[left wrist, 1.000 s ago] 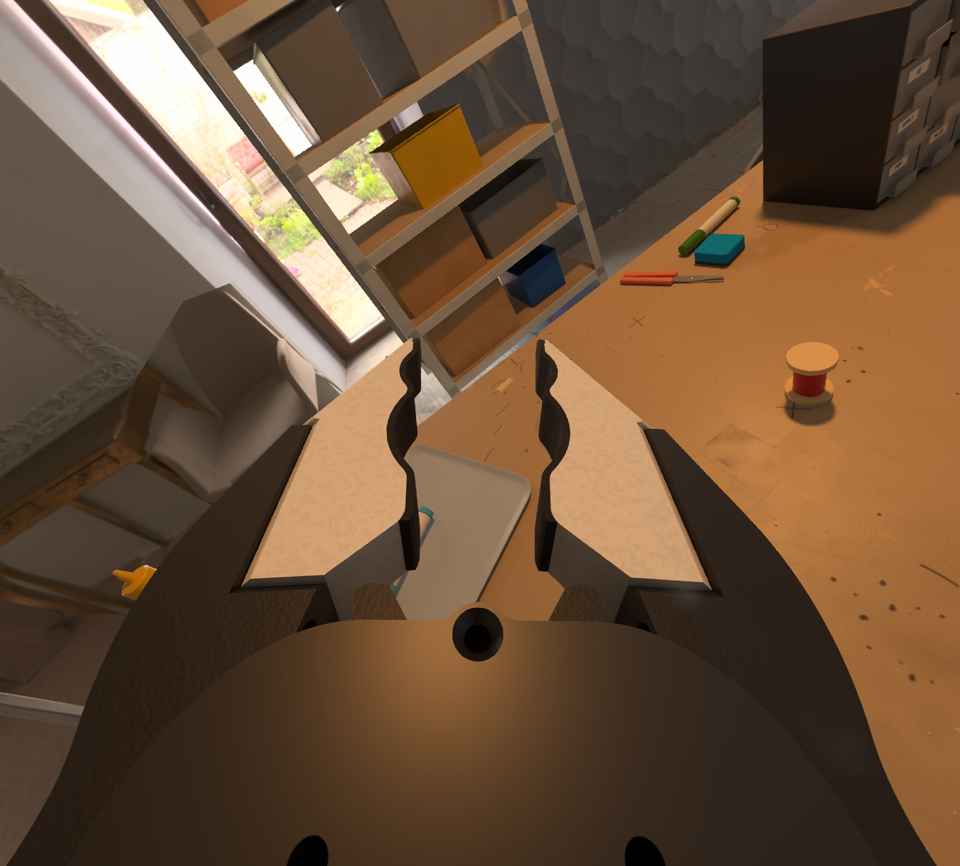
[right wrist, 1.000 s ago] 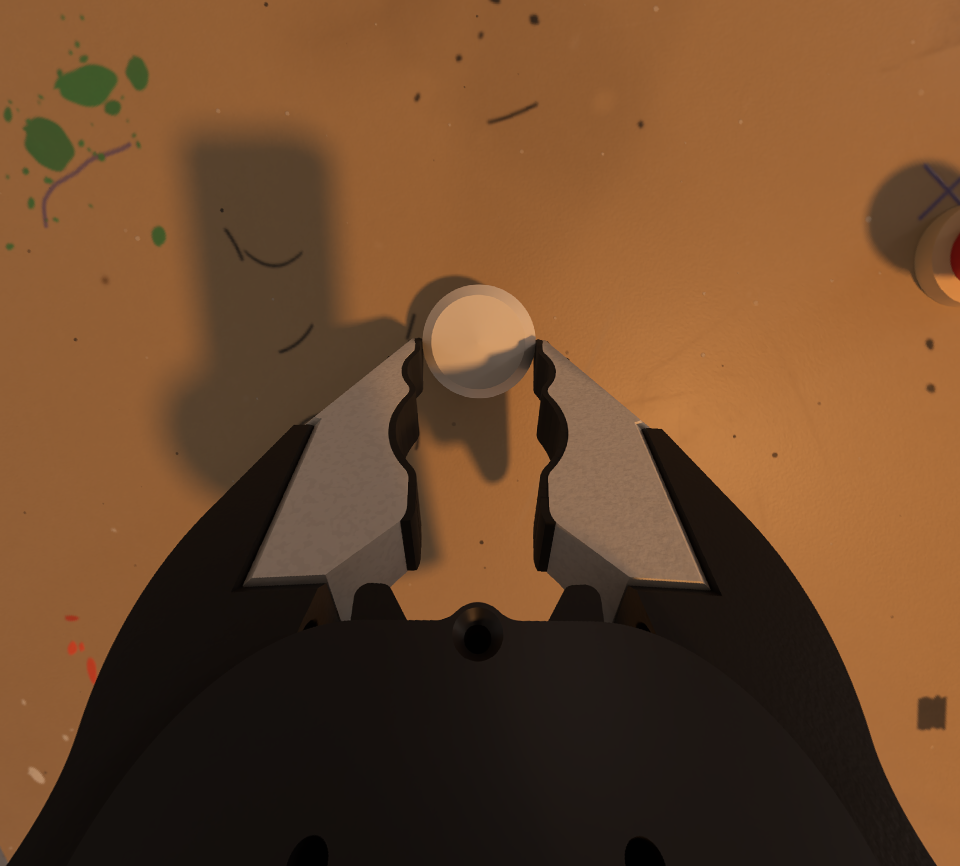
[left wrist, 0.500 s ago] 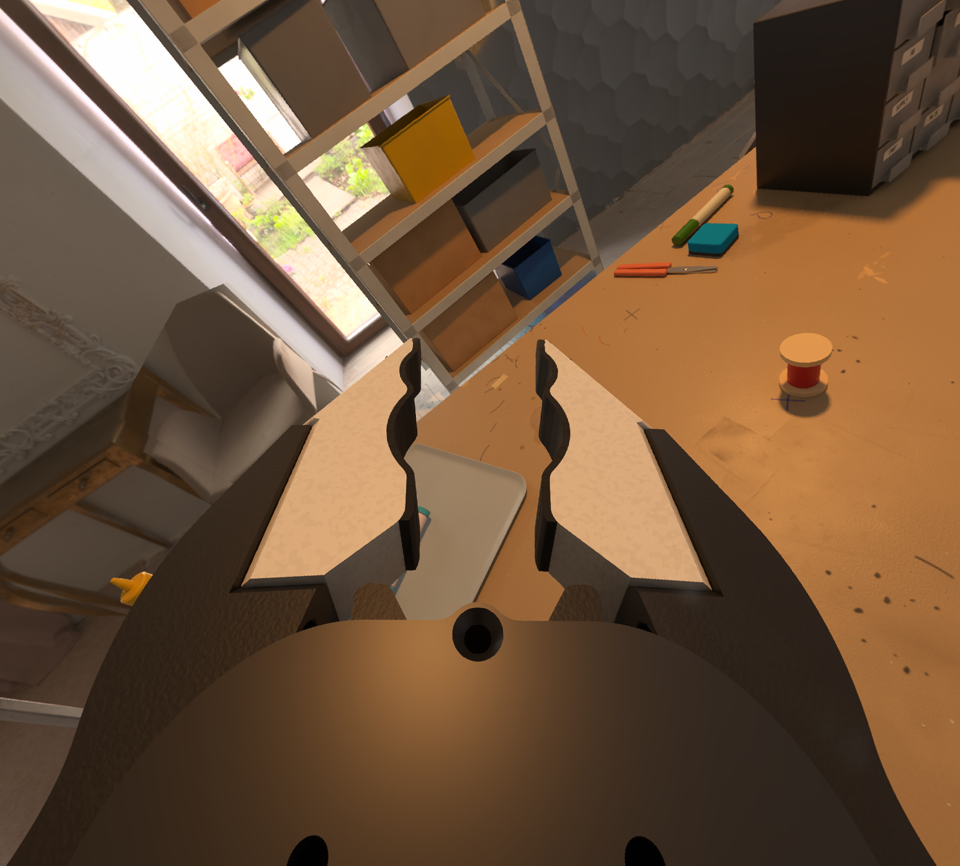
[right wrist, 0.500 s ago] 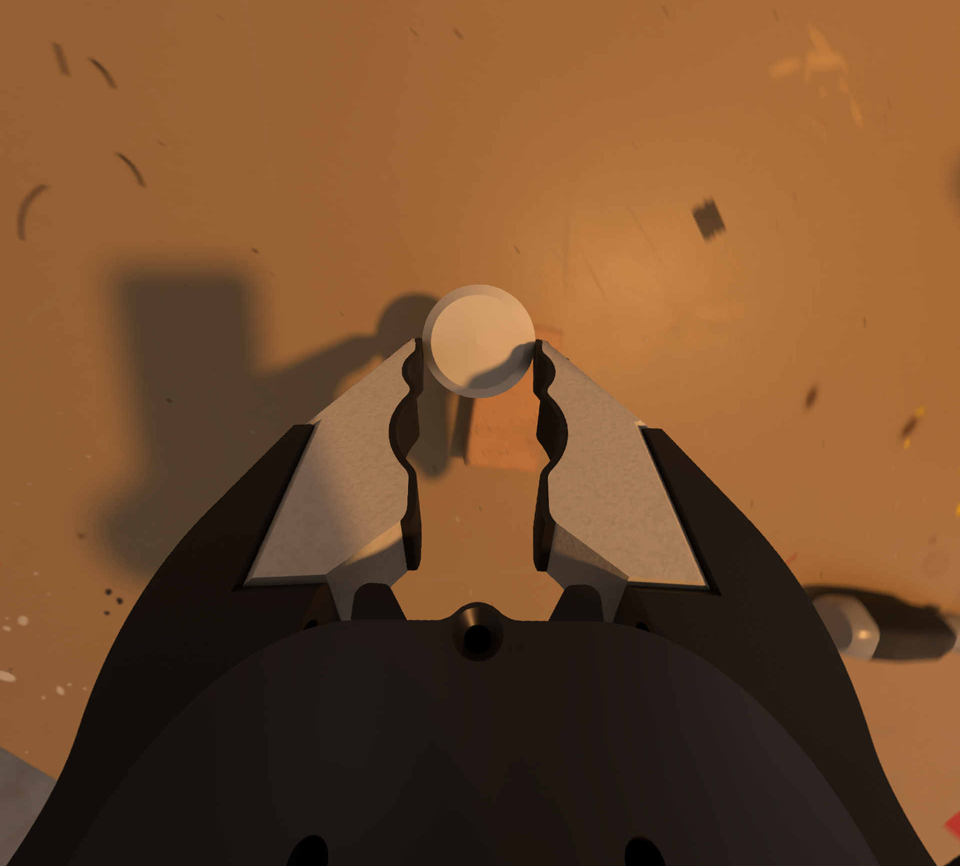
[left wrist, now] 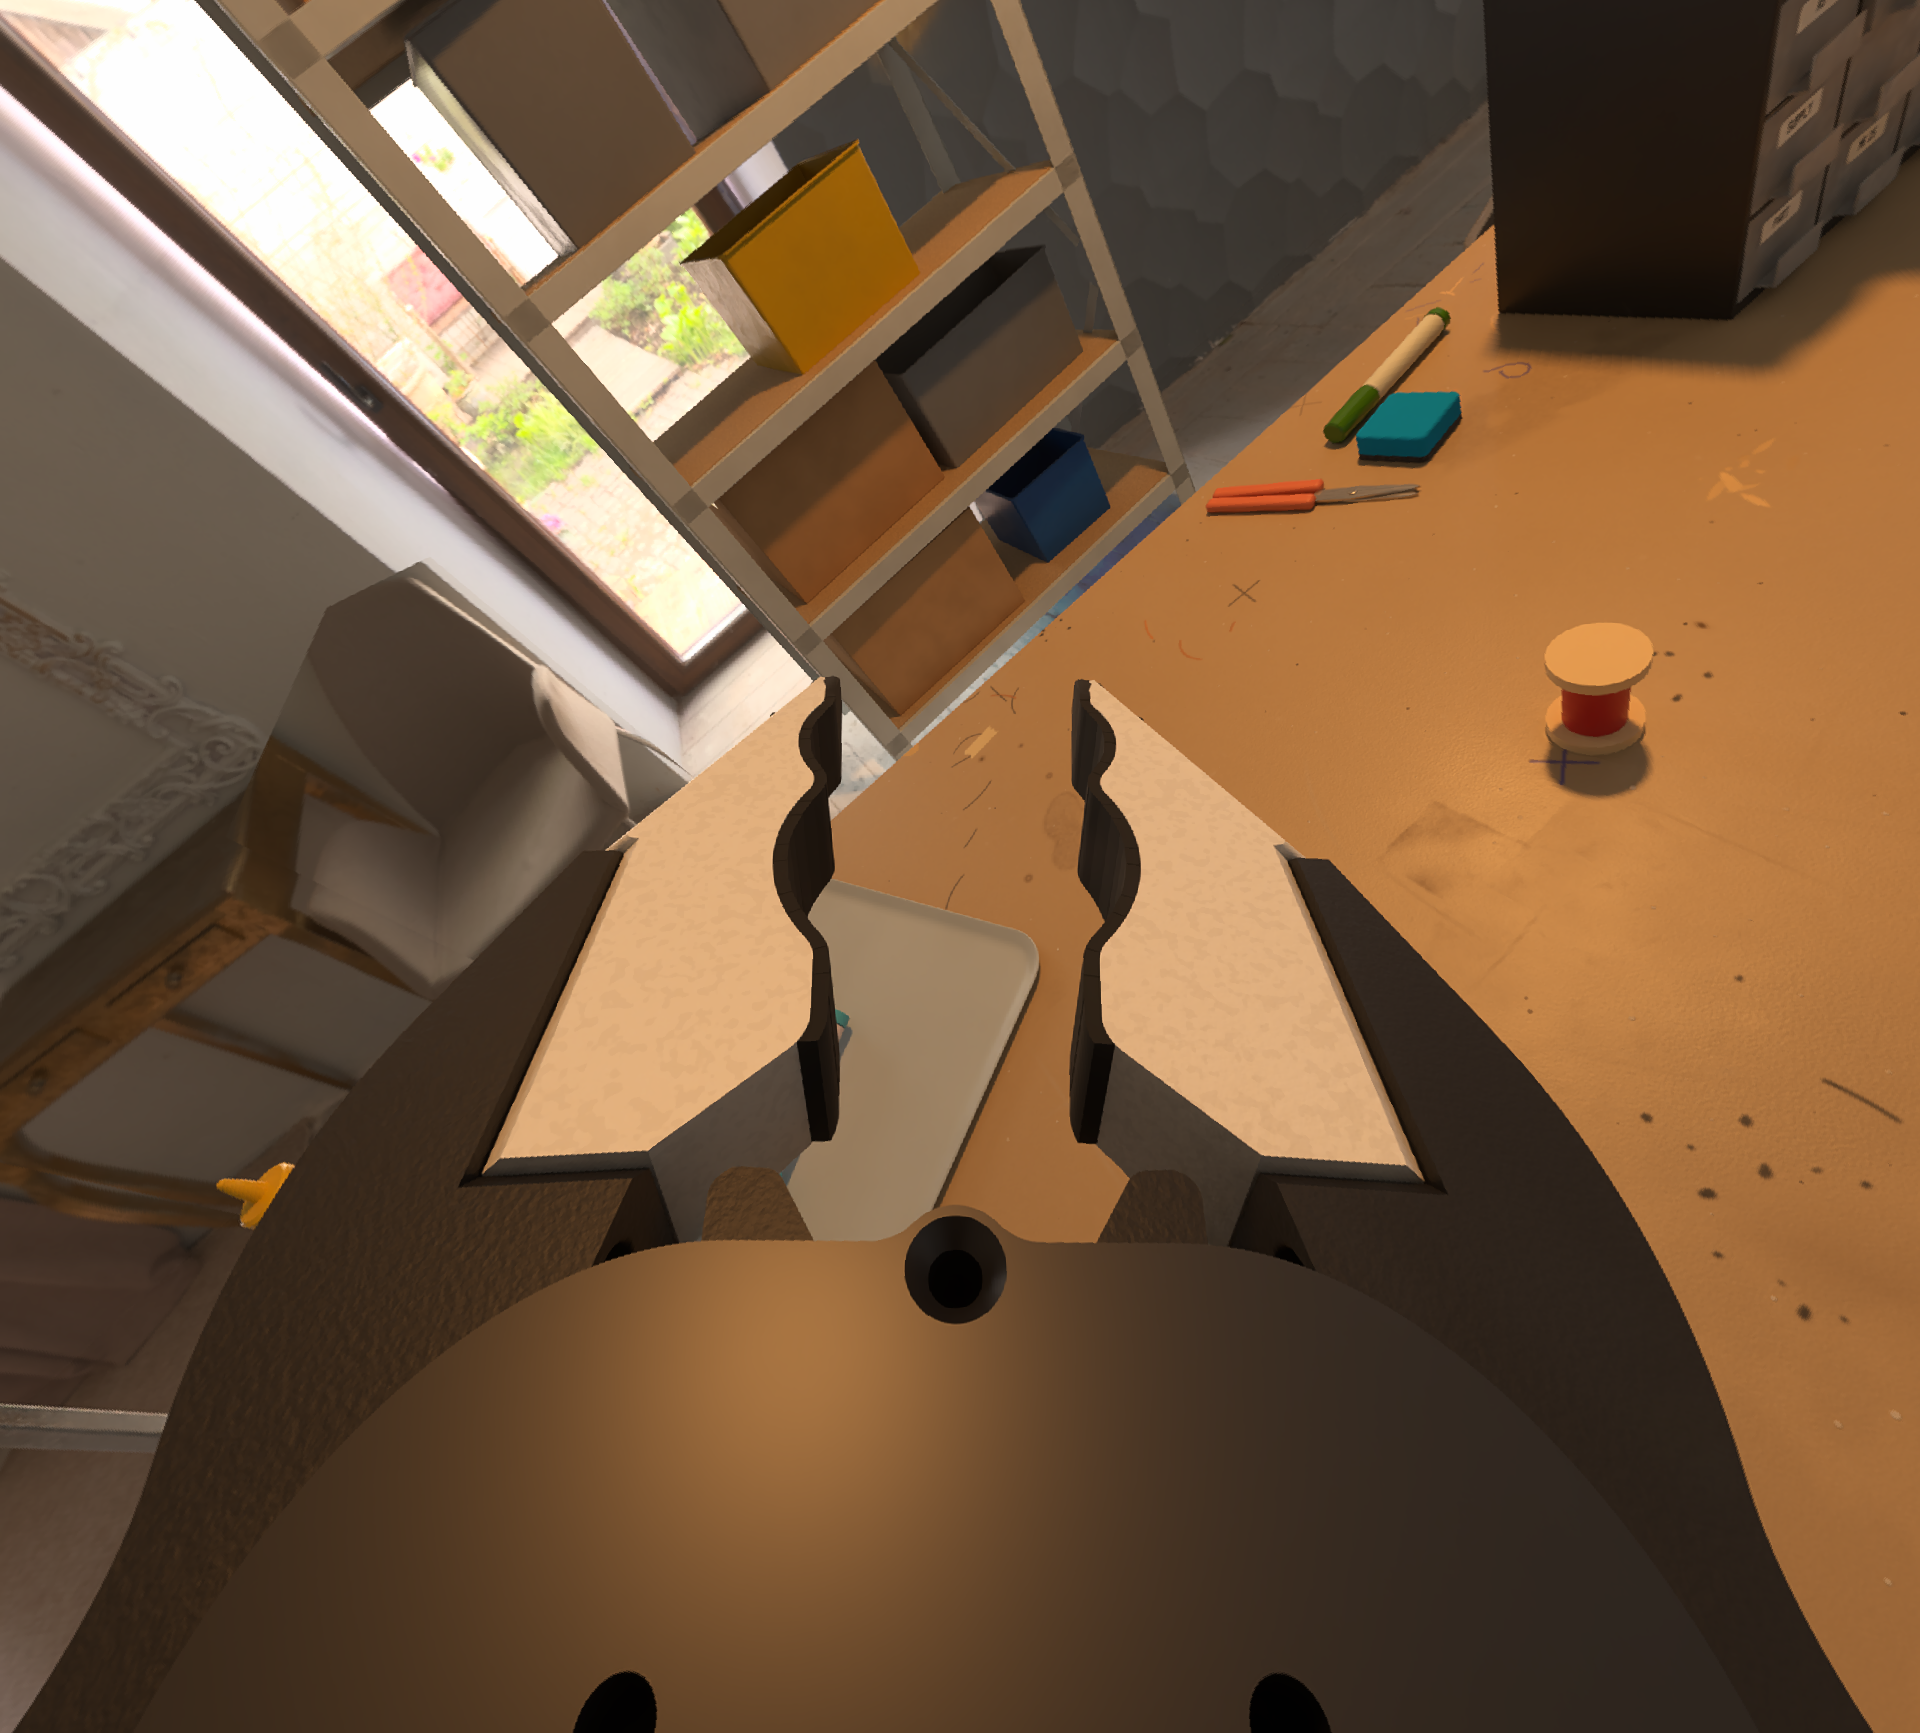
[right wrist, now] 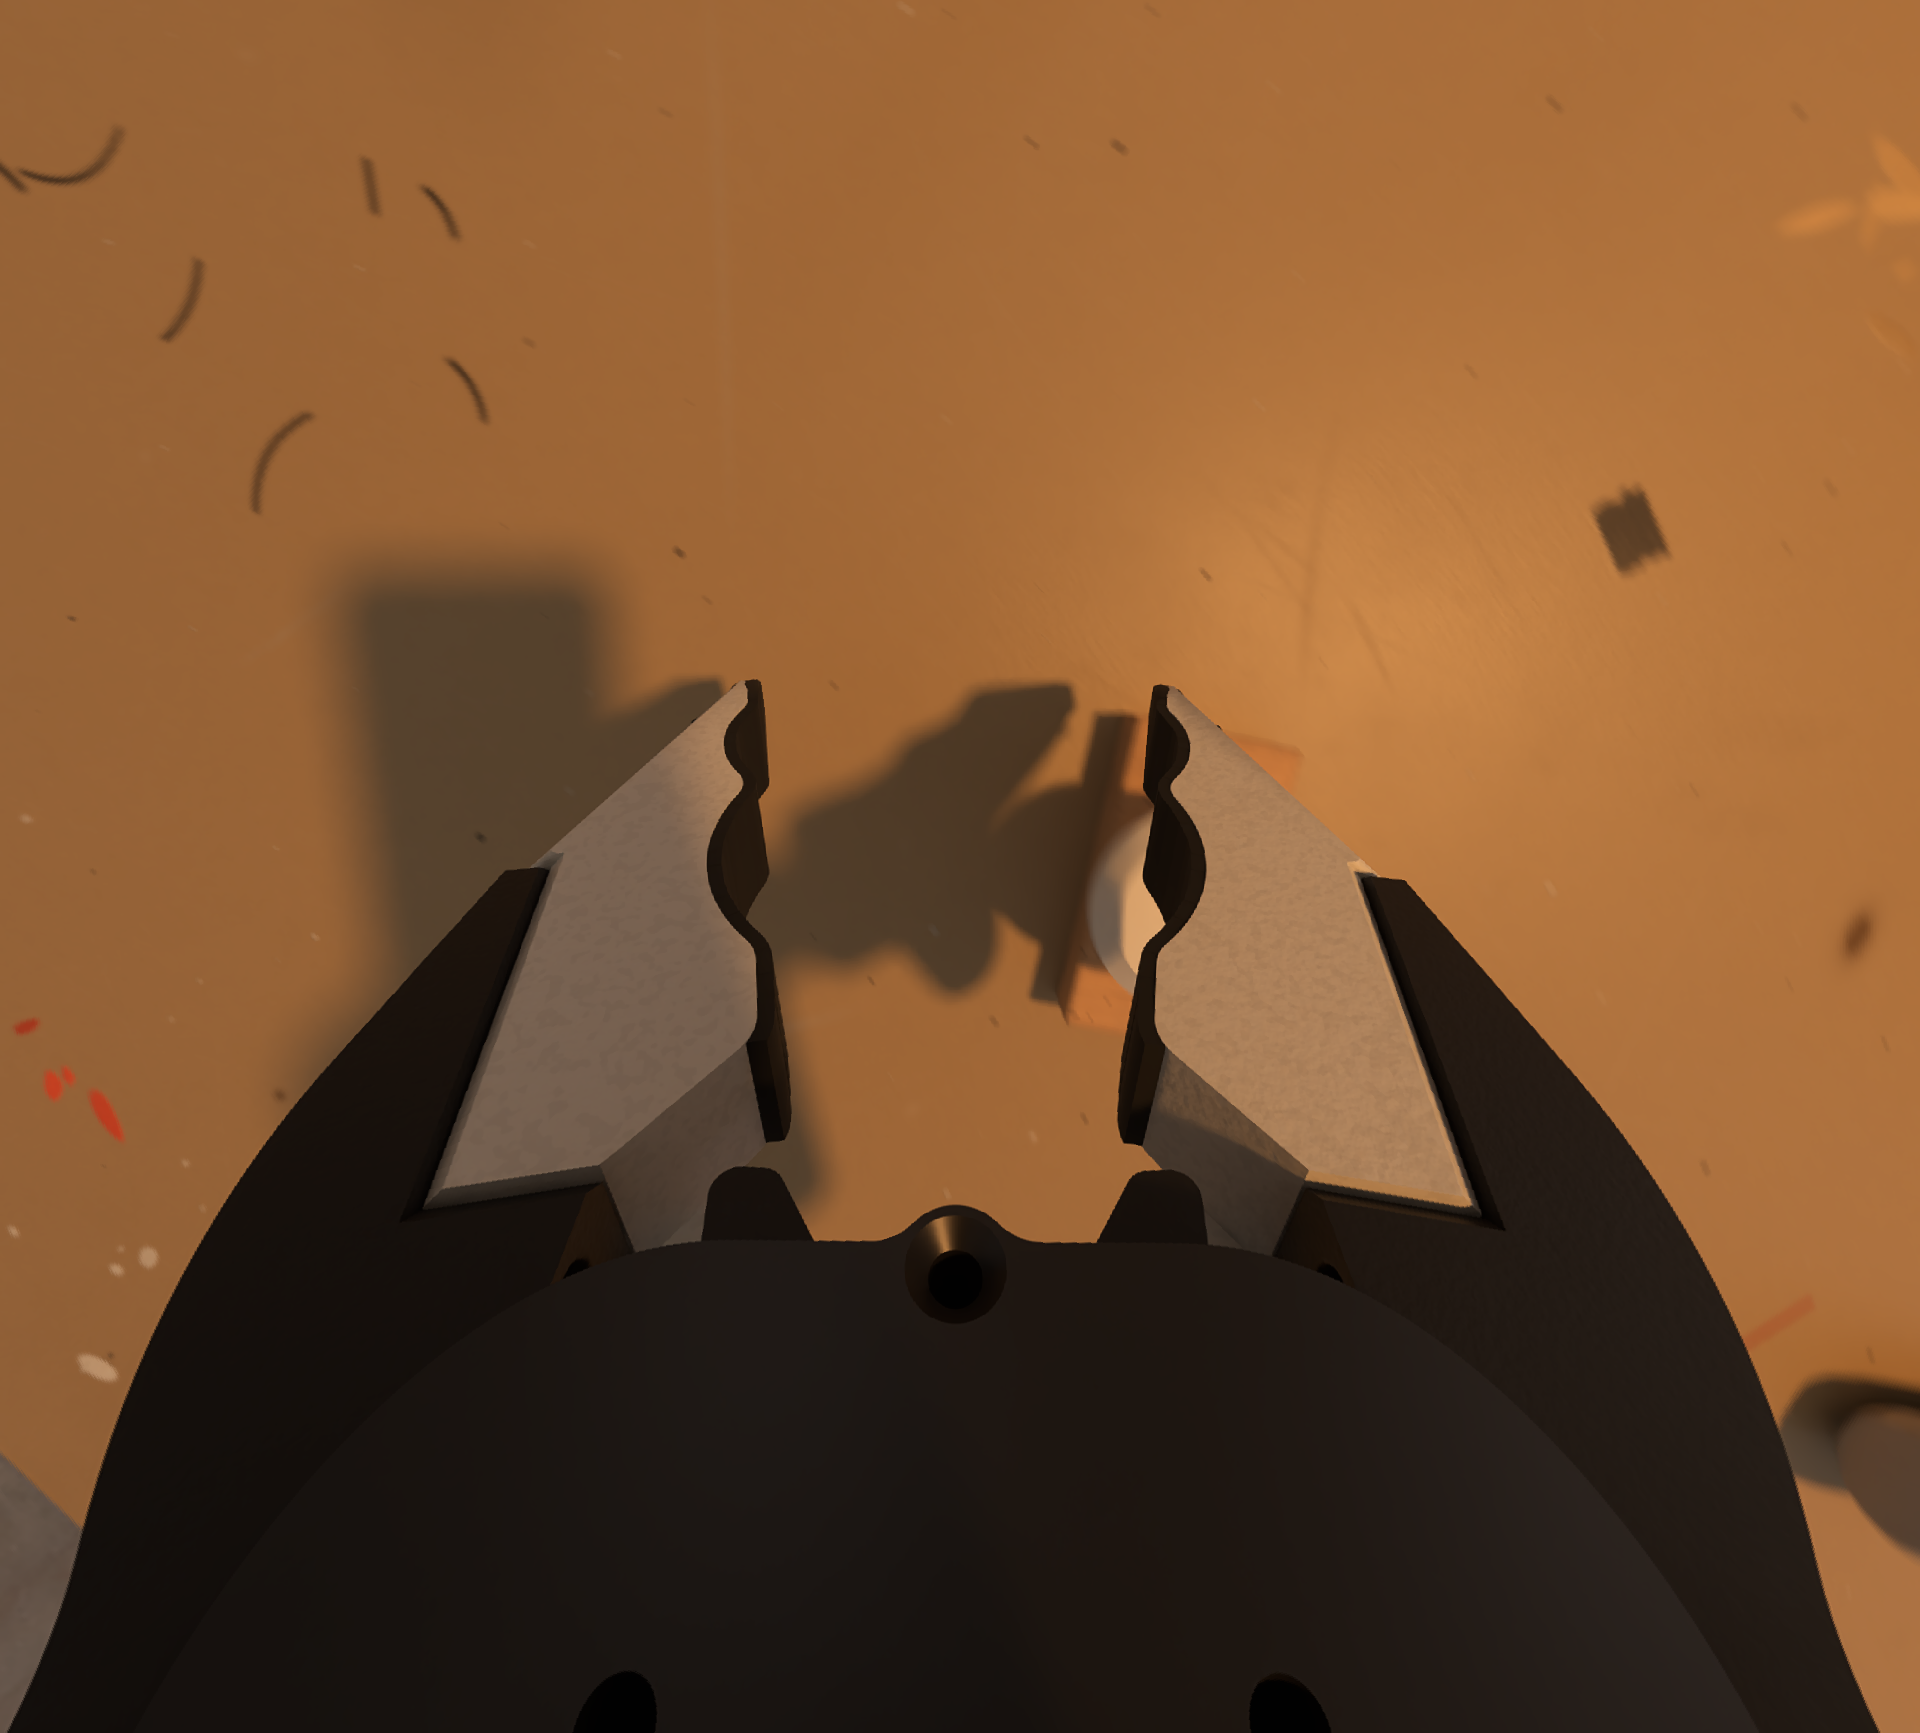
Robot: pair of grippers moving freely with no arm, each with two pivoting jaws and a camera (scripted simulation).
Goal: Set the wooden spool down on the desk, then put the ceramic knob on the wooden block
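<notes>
Standing upright on the desk [left wrist: 1558, 1008] in the left wrist view only: wooden spool [left wrist: 1597, 688], pale flanges, red thread, on a blue cross mark, well apart from other items. Left gripper [left wrist: 951, 707]: jaws parted, holding nothing, poised over the desk's edge, a grey tray [left wrist: 935, 1008] below it. Toward the far corner: orange-handled scissors [left wrist: 1309, 496], green-capped marker [left wrist: 1387, 374], teal eraser [left wrist: 1408, 426], dark drawer cabinet [left wrist: 1662, 114]; shelving with a yellow bin [left wrist: 810, 260] beyond the edge.

Right wrist view only: right gripper [right wrist: 956, 696], jaws spread wide, empty, looking straight down. Ceramic knob [right wrist: 1117, 914]: pale, rounded, resting on the wooden block [right wrist: 1086, 987], both largely hidden behind the right finger [right wrist: 1268, 956]; exact seating cannot be told. Broad bare surface lies ahead and to both sides. No desk edge shows here.
</notes>
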